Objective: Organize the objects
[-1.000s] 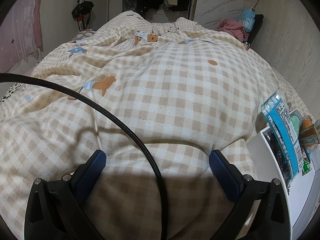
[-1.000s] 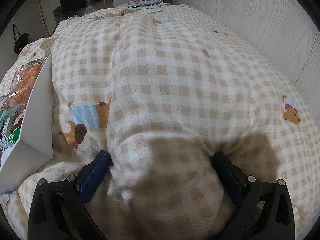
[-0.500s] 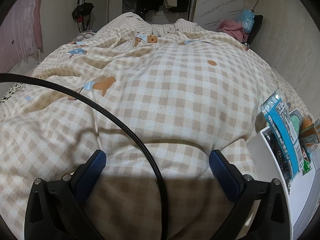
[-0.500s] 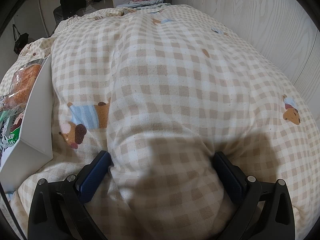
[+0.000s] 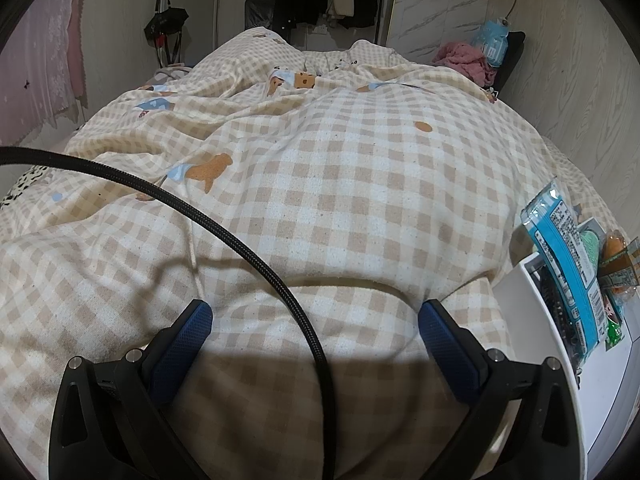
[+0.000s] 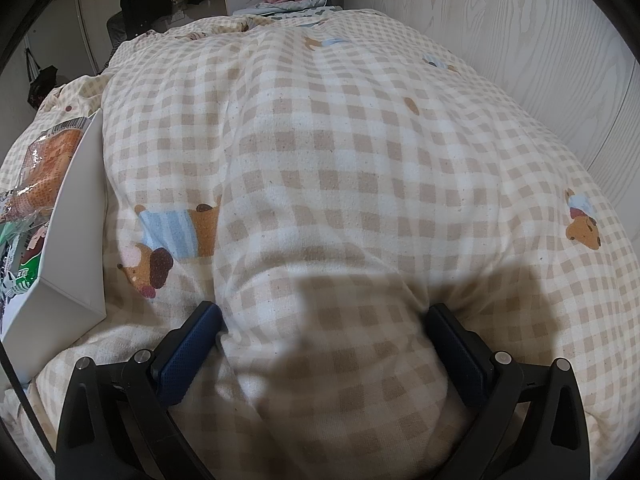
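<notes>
Left gripper (image 5: 315, 314) and right gripper (image 6: 323, 314) gape wide over checked duvet (image 5: 340, 184), beside white box (image 6: 76, 216).

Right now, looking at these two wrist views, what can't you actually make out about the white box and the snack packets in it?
- White box, left wrist view: its right side is cut off by the frame edge.
- Blue packet: its printed text is too small to read, and its lower end is hidden inside the box.
- Orange packet, right wrist view: partly hidden by the box wall.
- Green packet: cut off by the left edge.
</notes>
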`<act>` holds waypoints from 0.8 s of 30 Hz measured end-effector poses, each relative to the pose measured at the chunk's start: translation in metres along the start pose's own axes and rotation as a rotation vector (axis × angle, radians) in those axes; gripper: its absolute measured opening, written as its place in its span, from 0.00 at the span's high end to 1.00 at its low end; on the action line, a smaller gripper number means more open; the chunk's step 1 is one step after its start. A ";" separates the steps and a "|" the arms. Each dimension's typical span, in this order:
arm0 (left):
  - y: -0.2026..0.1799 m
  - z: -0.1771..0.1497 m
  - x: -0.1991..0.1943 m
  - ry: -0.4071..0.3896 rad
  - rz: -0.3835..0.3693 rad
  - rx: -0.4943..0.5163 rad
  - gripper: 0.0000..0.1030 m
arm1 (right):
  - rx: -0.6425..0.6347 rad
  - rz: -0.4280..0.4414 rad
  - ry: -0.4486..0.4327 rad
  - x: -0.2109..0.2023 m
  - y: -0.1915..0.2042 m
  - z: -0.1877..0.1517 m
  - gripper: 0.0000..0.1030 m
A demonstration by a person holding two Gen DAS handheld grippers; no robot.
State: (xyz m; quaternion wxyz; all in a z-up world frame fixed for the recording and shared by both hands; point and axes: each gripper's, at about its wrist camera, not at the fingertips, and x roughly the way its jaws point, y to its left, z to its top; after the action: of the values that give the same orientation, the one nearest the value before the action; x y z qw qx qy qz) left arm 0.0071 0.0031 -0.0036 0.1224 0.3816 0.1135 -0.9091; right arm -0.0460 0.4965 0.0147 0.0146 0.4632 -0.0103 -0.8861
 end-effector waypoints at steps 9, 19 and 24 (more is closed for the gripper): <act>0.000 0.001 0.000 0.000 0.000 0.000 0.00 | -0.003 0.002 -0.005 0.000 -0.001 0.001 0.00; 0.000 0.001 0.000 0.000 0.000 0.001 0.00 | -0.010 0.007 -0.015 0.002 0.001 0.001 0.00; 0.001 0.001 -0.002 -0.017 -0.008 0.002 0.00 | -0.032 0.000 -0.033 0.003 0.003 0.003 0.00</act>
State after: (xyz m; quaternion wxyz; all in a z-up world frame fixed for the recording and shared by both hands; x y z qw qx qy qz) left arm 0.0081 0.0024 -0.0020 0.1196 0.3736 0.1132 -0.9129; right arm -0.0498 0.4935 0.0143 0.0219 0.4483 0.0034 -0.8936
